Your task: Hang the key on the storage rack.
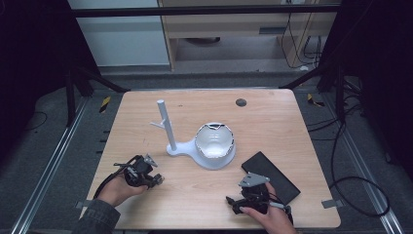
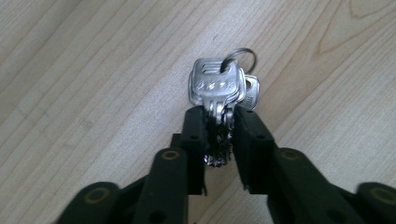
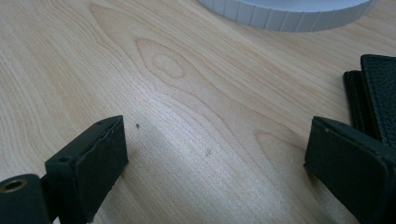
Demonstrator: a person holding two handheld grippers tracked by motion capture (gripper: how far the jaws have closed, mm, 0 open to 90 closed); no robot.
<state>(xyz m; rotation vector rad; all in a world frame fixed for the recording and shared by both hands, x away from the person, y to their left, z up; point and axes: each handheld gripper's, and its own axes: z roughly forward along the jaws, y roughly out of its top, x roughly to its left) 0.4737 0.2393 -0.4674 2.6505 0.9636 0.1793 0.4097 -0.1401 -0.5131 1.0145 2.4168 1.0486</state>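
A bunch of silver keys [image 2: 217,88] on a small ring lies against the wooden table, and my left gripper [image 2: 219,123] is shut on the key blades, heads and ring sticking out past the fingertips. From above, my left gripper [image 1: 157,179] sits at the table's front left. My right gripper [image 3: 215,154] stands open over bare wood, nothing between its jaws, at the front right [image 1: 234,201]. A white stand [image 1: 168,129] with an upright post and a bowl-shaped tray [image 1: 214,144] sits mid-table.
A black wallet [image 1: 270,176] lies just beyond my right gripper, its edge [image 3: 373,93] at that view's right. The white tray's ribbed rim [image 3: 285,16] lies ahead of the right gripper. A dark round hole [image 1: 240,102] marks the far side of the table.
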